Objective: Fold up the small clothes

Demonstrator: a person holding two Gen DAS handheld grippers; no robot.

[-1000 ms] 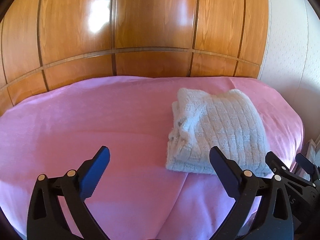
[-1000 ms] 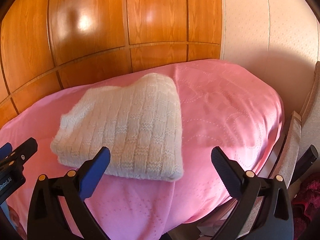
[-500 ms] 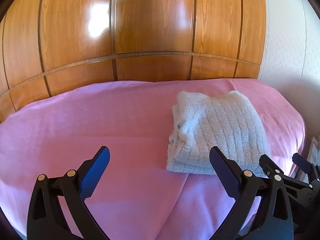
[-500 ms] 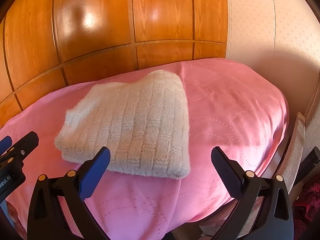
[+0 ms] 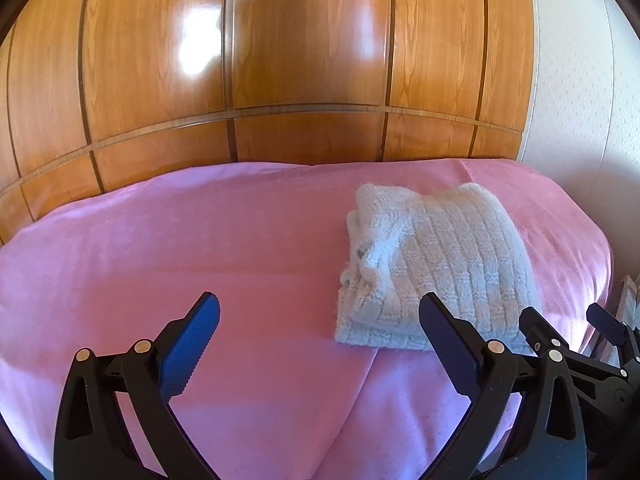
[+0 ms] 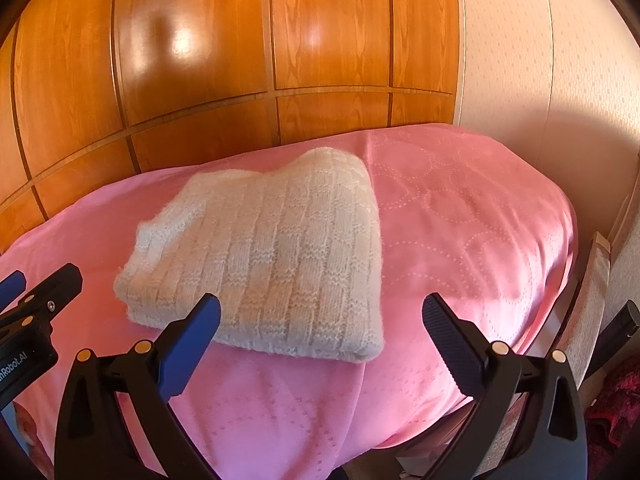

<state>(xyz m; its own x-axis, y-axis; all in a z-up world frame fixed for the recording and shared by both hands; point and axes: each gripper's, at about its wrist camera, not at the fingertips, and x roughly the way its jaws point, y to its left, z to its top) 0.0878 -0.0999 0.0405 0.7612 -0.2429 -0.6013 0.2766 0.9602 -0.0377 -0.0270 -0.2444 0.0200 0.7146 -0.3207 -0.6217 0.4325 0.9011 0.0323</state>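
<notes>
Glossy wooden wardrobe panels (image 5: 304,60) back a bed spread with a pink cover (image 5: 180,240), and on its right part lies the white knitted garment (image 6: 272,256), already a compact folded stack, long axis running away from the claws. It sits straight ahead of the right gripper (image 6: 320,324), which looks nearer; the left gripper (image 5: 320,324) has it off to its right. Both claws gape wide, empty.

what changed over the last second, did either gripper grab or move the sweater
Neither took hold. Both grippers have backed off and tilted slightly: the left gripper and right gripper stay open and empty. The folded white knit sweater lies in the same spot on the pink bedspread, fold unchanged.
</notes>
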